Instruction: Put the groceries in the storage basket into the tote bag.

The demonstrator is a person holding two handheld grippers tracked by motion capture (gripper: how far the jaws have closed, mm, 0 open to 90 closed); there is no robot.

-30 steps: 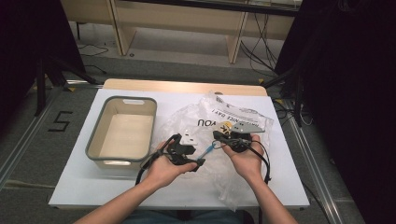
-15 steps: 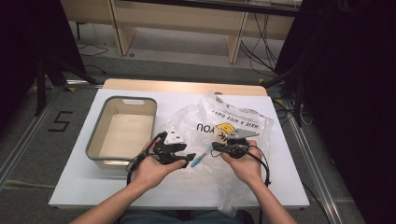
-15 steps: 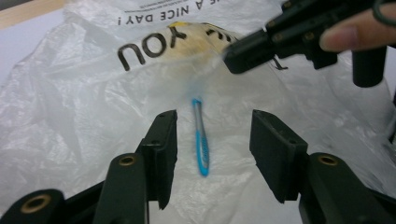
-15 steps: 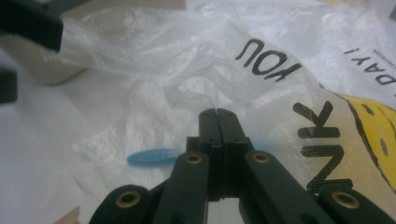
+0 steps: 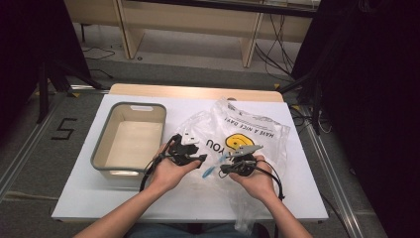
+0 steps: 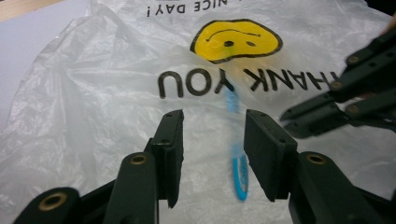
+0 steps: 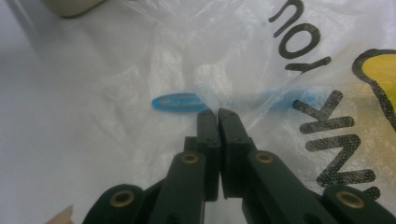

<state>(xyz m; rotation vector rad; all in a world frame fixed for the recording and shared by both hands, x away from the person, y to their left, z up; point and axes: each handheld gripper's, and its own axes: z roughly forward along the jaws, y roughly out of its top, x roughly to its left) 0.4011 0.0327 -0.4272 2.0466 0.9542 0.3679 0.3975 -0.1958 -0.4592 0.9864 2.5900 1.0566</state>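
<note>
Bags: one plastic bag (image 5: pixel 247 144) on the table (image 5: pixel 307 198).
Toothbrushes: one blue toothbrush (image 6: pixel 238 172), partly inside bag.
Bins: one grey bin (image 5: pixel 130 141), left of bag.
My left gripper (image 6: pixel 212 140): jaws just narrowing, astride toothbrush, not pressing.
My right gripper (image 7: pixel 217 114): closed, pinching bag film.

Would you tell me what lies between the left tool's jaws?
In the left gripper view, the blue toothbrush lies between the left tool's open jaws, under the bag's plastic.

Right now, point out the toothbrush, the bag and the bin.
toothbrush (image 6: pixel 240 175), left gripper view, handle end.
bag (image 5: pixel 257 130), high view, printed upper panel.
bin (image 5: pixel 101 149), high view, left rim.
</note>
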